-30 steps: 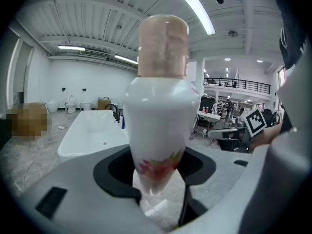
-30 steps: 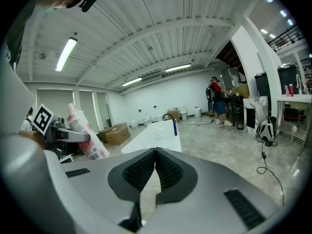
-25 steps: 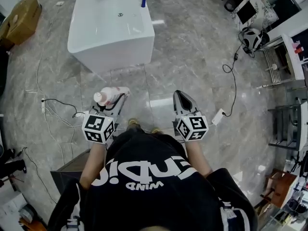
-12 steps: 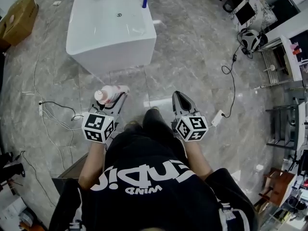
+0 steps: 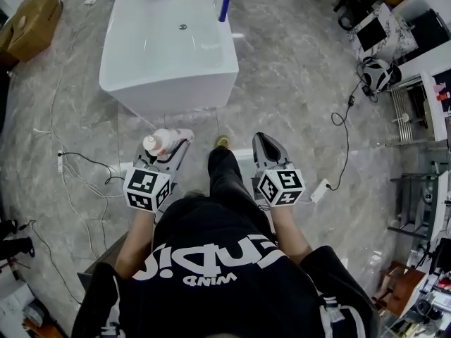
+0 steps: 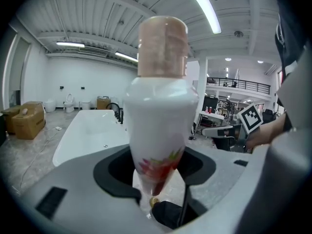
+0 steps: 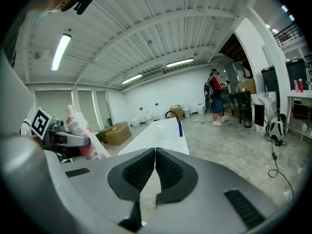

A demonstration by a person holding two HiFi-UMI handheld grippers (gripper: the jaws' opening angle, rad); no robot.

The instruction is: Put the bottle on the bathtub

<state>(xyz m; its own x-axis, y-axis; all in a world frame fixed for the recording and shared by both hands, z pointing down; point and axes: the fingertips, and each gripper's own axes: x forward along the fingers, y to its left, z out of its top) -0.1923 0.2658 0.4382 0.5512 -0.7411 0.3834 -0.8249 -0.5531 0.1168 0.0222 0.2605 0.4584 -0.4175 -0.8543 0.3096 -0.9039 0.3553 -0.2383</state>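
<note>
one bottle (image 5: 162, 142) in left tool (image 5: 171, 148); one bathtub (image 5: 169, 83)

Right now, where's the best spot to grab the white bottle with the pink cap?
Grab its lower body from both sides, like the left hand-held gripper does. The bottle is round and wide there; the pink cap sticking past the jaws looks too narrow to pinch steadily.

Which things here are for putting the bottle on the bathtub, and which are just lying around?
For the job:
white plastic bottle with a pink cap, clamped in the left hand-held gripper
white rectangular bathtub

Just lying about:
brown cardboard box
slim blue bottle on the tub's edge
right hand-held gripper, shut and empty
</note>
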